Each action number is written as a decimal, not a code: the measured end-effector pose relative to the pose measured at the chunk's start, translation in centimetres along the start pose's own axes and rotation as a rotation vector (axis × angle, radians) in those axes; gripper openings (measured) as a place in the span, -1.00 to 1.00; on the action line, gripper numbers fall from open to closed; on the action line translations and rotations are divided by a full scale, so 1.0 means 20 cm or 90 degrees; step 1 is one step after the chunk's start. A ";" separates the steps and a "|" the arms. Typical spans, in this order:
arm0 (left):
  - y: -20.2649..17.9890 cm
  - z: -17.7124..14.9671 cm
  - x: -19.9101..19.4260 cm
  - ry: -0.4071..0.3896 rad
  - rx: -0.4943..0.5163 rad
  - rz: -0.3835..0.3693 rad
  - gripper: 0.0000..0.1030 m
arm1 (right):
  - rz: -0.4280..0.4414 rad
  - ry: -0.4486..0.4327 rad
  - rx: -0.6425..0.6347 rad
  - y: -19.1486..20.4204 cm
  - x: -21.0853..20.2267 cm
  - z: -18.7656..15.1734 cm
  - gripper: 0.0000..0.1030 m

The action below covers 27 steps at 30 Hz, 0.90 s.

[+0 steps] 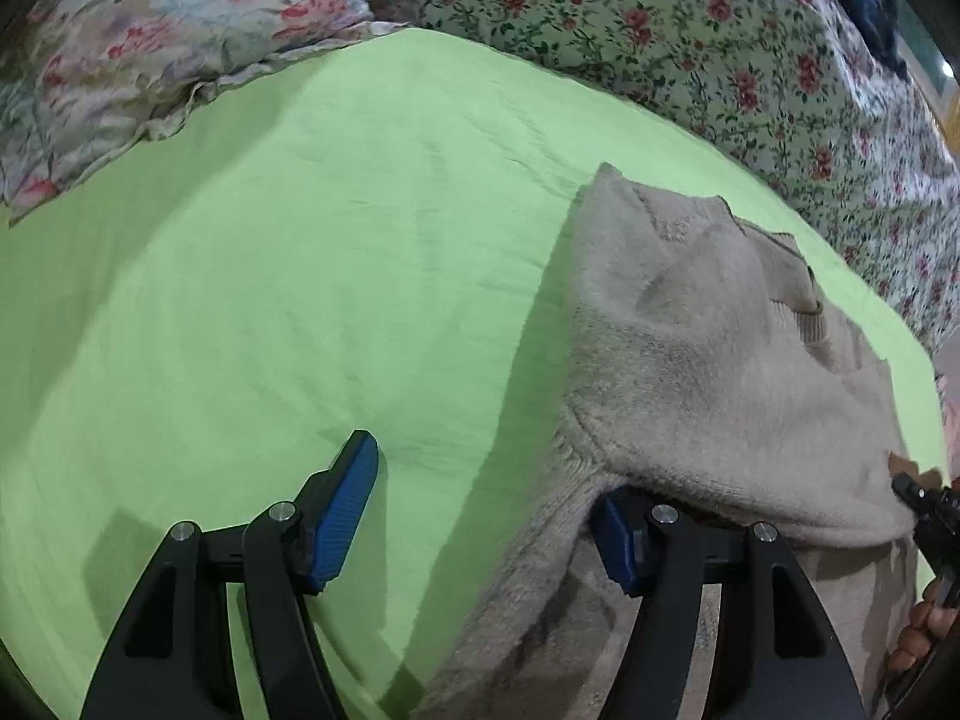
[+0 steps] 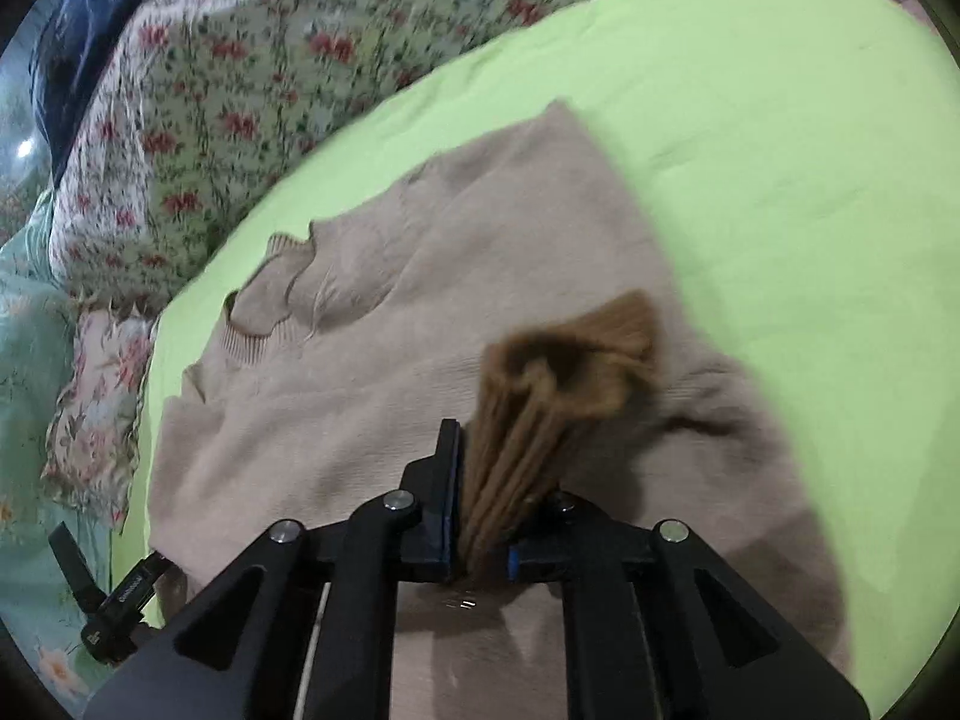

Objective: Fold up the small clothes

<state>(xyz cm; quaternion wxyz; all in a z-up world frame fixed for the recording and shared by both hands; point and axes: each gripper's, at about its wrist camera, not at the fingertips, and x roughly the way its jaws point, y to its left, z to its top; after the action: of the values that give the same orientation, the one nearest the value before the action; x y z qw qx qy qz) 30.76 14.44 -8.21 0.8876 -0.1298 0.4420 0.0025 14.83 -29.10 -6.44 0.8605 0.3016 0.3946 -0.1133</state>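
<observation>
A beige sweater (image 2: 420, 312) lies spread on a green sheet (image 1: 300, 240) covering a bed, with a floral quilt (image 1: 690, 30) and a floral pillow (image 1: 150, 30) beyond the sheet's far edge. Right gripper (image 2: 465, 480): jaws closed almost fully on a brown ribbed cuff (image 2: 540, 396), which is bunched between the pads and fans out above the sweater's body; the cuff is motion-blurred. Left gripper (image 1: 489, 516): jaws stand wide apart and grip nothing. Its left finger (image 1: 345, 510), with a blue pad, hangs over the bare sheet, while its right finger (image 1: 621, 543) sits at the sweater's left edge, partly hidden under a raised fold of the knit; whether the pad touches the fabric cannot be told. In the left wrist view, the right gripper's black body and the fingers of the hand (image 1: 918, 630) holding it appear at the right margin, beside the sweater.
</observation>
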 end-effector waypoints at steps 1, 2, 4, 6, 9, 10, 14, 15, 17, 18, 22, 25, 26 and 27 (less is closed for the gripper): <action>0.01 -0.01 -0.01 -0.001 -0.002 -0.002 0.31 | -0.011 -0.010 0.008 -0.03 -0.04 0.00 -0.72; 0.02 -0.01 -0.01 -0.006 -0.008 -0.003 0.31 | -0.032 -0.022 0.012 -0.03 -0.07 0.01 -0.68; 0.05 -0.03 -0.02 -0.014 -0.029 -0.021 0.31 | -0.085 -0.059 -0.001 -0.03 -0.15 0.02 -0.51; 0.08 -0.05 -0.03 -0.021 -0.047 -0.039 0.31 | -0.083 -0.097 -0.033 0.04 -0.24 0.04 -0.35; 0.07 -0.05 -0.03 -0.028 -0.044 -0.033 0.31 | 0.016 -0.064 -0.113 0.25 -0.22 0.08 0.29; 0.06 -0.06 -0.03 -0.029 -0.040 -0.028 0.31 | 0.051 -0.047 -0.138 0.32 -0.19 0.08 0.30; 0.06 -0.07 -0.03 -0.035 -0.040 -0.037 0.34 | 0.224 0.075 -0.243 0.72 0.05 0.09 0.37; 0.07 -0.07 -0.03 -0.037 -0.043 -0.043 0.35 | 0.266 0.113 -0.257 0.83 0.14 0.11 0.39; 0.08 -0.07 -0.03 -0.039 -0.047 -0.052 0.36 | 0.297 0.169 -0.285 1.00 0.29 0.12 0.50; 0.09 -0.07 -0.04 -0.041 -0.048 -0.057 0.37 | 0.300 0.204 -0.304 1.09 0.40 0.13 0.56; 0.11 -0.08 -0.04 -0.049 -0.060 -0.079 0.40 | 0.258 0.370 -0.346 1.32 0.83 0.14 0.61; 0.13 -0.08 -0.04 -0.059 -0.074 -0.096 0.40 | 0.302 0.545 -0.345 1.42 1.05 0.01 0.61; 0.13 -0.09 -0.04 -0.061 -0.079 -0.100 0.40 | 0.327 0.567 -0.354 1.45 1.06 -0.03 0.64; 0.14 -0.09 -0.04 -0.065 -0.085 -0.107 0.40 | 0.353 0.582 -0.361 1.49 1.07 -0.06 0.64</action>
<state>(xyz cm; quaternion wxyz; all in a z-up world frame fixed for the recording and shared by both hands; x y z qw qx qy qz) 28.51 16.84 -9.17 0.8954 -0.2248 0.3828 -0.0358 41.30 -3.79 -10.20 0.6479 0.1699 0.6461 0.3659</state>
